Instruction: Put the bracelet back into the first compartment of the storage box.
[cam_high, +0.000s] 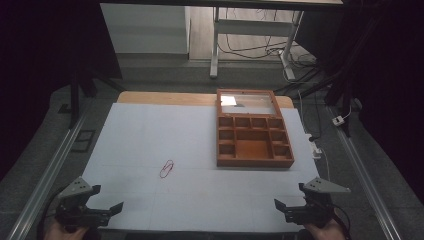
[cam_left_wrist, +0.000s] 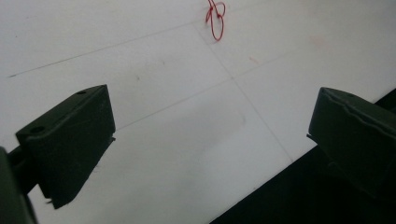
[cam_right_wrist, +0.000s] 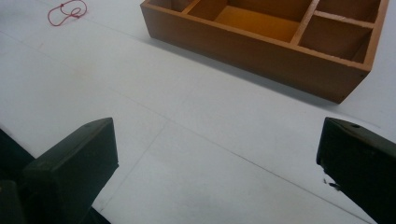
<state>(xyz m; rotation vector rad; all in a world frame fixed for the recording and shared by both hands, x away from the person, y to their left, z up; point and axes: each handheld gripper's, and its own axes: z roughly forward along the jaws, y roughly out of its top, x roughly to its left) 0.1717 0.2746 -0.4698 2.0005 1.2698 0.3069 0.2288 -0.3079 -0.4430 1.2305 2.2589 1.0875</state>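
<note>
A thin red loop of string (cam_high: 166, 169) lies on the white sheet (cam_high: 150, 135) left of centre; it also appears as the red string (cam_left_wrist: 215, 17) and the red string (cam_right_wrist: 67, 11) in the two gripper views. A brown wooden box (cam_high: 254, 141) with several compartments and an open glass lid (cam_high: 247, 103) stands at the right; its near wall is the wooden box (cam_right_wrist: 261, 44). My left gripper (cam_high: 111, 206) is open at the near left edge, my right gripper (cam_high: 281, 206) open at the near right edge. Nothing sits between the jaws of the left gripper (cam_left_wrist: 210, 135) or the right gripper (cam_right_wrist: 217, 158).
The sheet's near edge (cam_left_wrist: 280, 172) drops to dark floor. Metal rails (cam_high: 45, 175) run along both sides of the table. Beyond the table stand a desk frame (cam_high: 215, 45) and loose cables (cam_high: 300, 60); a white power strip (cam_high: 315, 145) lies right of the box.
</note>
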